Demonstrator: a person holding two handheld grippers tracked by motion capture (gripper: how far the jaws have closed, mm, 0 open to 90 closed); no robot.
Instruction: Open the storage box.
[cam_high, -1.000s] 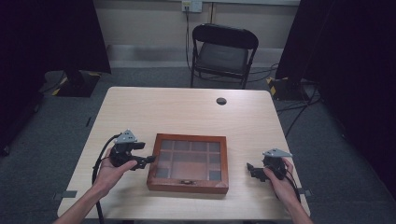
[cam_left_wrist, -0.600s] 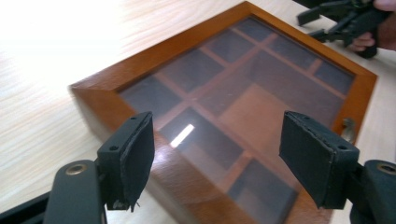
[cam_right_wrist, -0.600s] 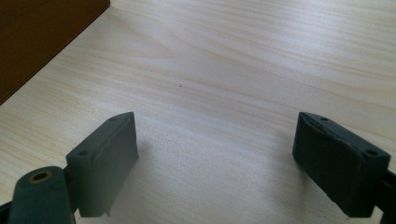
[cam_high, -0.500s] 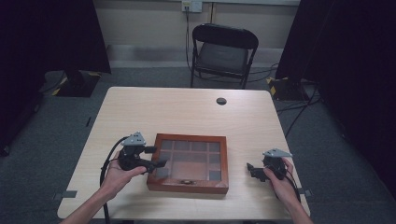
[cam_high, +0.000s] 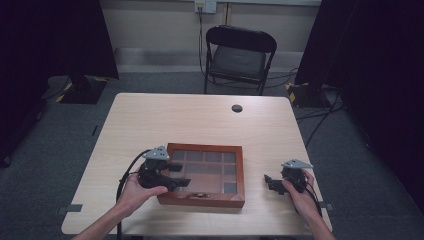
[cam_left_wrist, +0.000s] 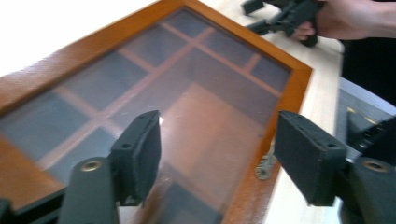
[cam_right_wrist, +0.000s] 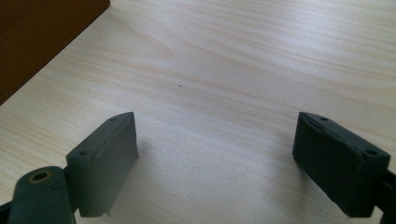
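A glass-lidded compartment box (cam_high: 202, 175) is set on the table (cam_high: 200, 120) near its front edge, roughly centred. The left gripper (cam_high: 176, 176) is held over the box's left part, jaws spread above the lid; the left hand (cam_high: 134, 192) is placed just left of the box. The right gripper (cam_high: 272, 182) is held right of the box, apart from it, jaws spread over bare tabletop. A small round disc (cam_high: 237, 108) is located toward the table's far edge. A folding chair (cam_high: 239, 57) is positioned behind the table.
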